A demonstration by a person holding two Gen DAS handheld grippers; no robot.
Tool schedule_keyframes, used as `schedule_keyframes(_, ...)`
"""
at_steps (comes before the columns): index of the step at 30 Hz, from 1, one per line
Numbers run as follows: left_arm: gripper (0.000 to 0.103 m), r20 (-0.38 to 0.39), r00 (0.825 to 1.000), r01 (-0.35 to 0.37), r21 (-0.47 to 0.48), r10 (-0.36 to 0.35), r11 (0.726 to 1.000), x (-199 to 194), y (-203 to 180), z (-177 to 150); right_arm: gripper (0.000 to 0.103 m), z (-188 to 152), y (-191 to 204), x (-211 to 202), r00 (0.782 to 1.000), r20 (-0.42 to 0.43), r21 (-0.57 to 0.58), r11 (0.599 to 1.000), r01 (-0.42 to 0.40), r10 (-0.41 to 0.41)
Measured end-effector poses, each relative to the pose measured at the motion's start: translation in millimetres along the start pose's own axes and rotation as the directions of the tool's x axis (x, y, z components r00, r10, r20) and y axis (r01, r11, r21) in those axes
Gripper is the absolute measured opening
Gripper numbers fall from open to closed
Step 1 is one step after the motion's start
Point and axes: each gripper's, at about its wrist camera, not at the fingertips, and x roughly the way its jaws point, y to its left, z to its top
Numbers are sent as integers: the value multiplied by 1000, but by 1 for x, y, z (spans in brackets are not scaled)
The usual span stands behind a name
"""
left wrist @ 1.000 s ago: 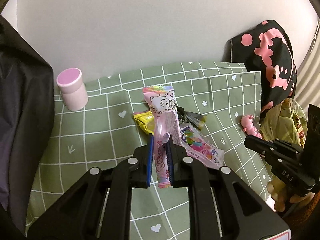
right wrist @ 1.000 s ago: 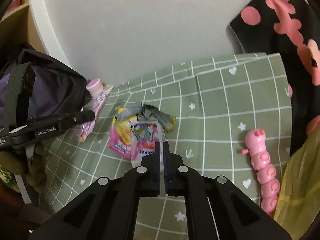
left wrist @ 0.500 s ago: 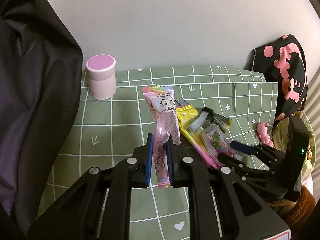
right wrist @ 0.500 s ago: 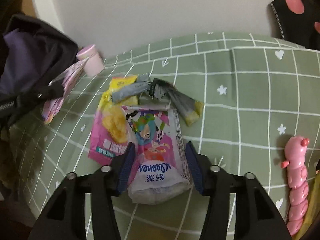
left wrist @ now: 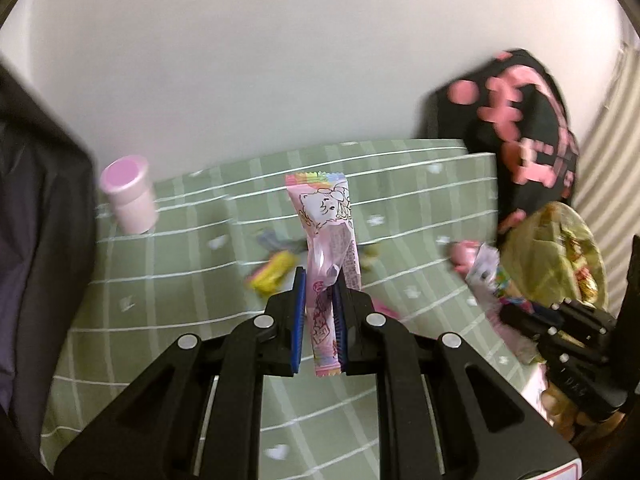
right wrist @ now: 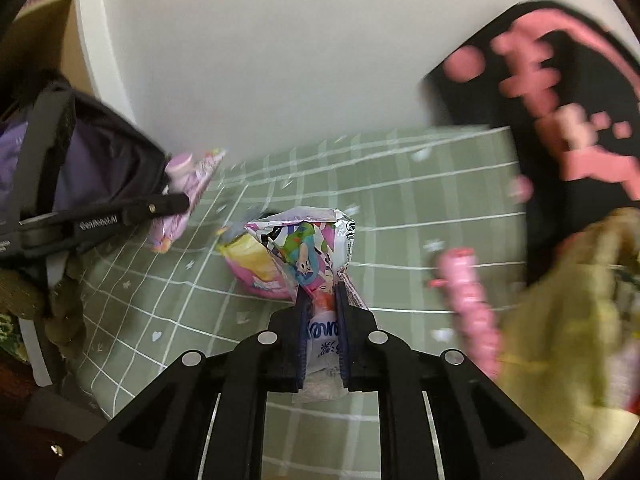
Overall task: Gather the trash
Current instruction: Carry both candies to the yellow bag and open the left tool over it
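The pink candy wrapper (left wrist: 326, 240) is a long, narrow sachet with a rainbow-striped serrated top edge and a line-drawn cartoon figure; it stands upright, clamped low down between the blue pads of the left tool (left wrist: 319, 312), above the green checked cloth (left wrist: 180, 280) covering the surface. The second item, a crumpled white-and-pink snack bag (right wrist: 316, 256) printed with cartoon characters, is clamped at its near end between the pads of the right tool (right wrist: 323, 332), its open torn end pointing away from the camera. More wrappers, one yellow-and-pink (right wrist: 252, 264), lie on the cloth behind the bag; motion blur prevents reading their print. In the left wrist view the right tool (left wrist: 560, 328) appears at the right edge, partly cut off, beside a yellow-green plastic bag (left wrist: 560, 248). A pink lidded jar (left wrist: 128, 200) stands at far left of the cloth. A pink caterpillar toy (right wrist: 468, 304) lies right of the snack bag, blurred. Both tools point forward over the cloth.
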Motion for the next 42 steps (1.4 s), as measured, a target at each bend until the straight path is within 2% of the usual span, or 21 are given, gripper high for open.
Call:
schedule_keyframes(3,11,15,998,64,64,-65,996,-4,-39,6,13,-3,-21,-39,995,62,36,997,70,-72)
schedule_keyframes(7,11,48,986,150,173,-160,974,-10,-104,21,13,-9,-57,-91,972,143,125,978,167,-184)
schedule_keyframes(9,11,61,970,216,229,-236,949,-18,-143,31,13,-13,-77,-121,949,186,171,960,223,-254)
schedule_keyframes(12,11,67,949,274,305,-307,912,-27,-193,40,13,-19,-103,-160,908,223,247,922,299,-354)
schedule_keyframes(16,11,56,927,318,407,-371,856,-32,-256,43,13,-35,-135,-197,860,234,340,867,365,-454)
schedule_keyframes(19,11,43,915,331,487,-401,808,-29,-299,36,13,-46,-150,-214,834,223,390,830,398,-505)
schedule_keyframes(23,11,3,901,369,523,-434,768,-21,-326,25,13,-62,-168,-233,804,216,445,789,424,-554)
schedule_keyframes(26,11,-28,899,382,540,-438,749,-9,-341,16,13,-72,-182,-240,789,200,475,762,440,-581)
schedule_keyframes(30,11,-63,906,383,542,-418,748,11,-351,9,13,-83,-196,-239,788,179,513,739,436,-589)
schedule_keyframes(35,11,-123,913,392,527,-389,754,39,-354,1,13,-91,-208,-230,799,147,535,726,432,-583)
schedule_keyframes(42,11,-186,912,407,507,-365,760,70,-356,-2,13,-97,-217,-218,806,97,549,707,446,-583)
